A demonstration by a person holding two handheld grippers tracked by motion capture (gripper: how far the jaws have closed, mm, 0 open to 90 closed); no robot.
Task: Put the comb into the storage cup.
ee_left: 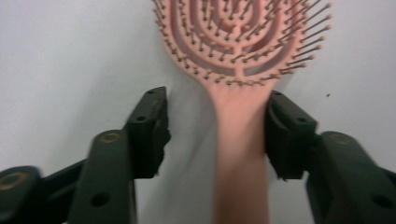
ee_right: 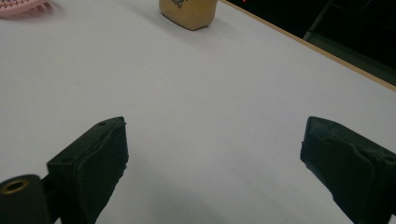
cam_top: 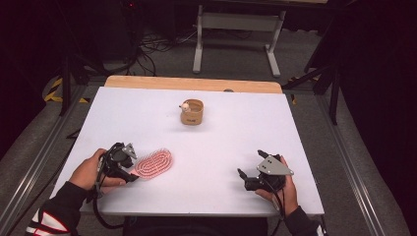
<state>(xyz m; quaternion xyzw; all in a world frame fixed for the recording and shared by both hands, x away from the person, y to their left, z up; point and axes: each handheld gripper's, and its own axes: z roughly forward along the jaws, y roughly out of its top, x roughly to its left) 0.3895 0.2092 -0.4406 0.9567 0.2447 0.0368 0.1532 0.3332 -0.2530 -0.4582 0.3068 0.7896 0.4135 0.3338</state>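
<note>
The white surface [cam_top: 221, 147] is brightly and evenly lit from above, while the room around it falls into near black, so the high view is strong in contrast and somewhat grainy and soft. Shadows are faint and short: a pale one under the pink brush [cam_top: 154, 163], another beside the tan cup [cam_top: 192, 112]. In the left gripper view the brush handle [ee_left: 240, 154] and the near jaws are blurred, the bristles sharper. The right gripper view is clean, with soft-edged jaws and a slight grey falloff toward its lower corners.
</note>
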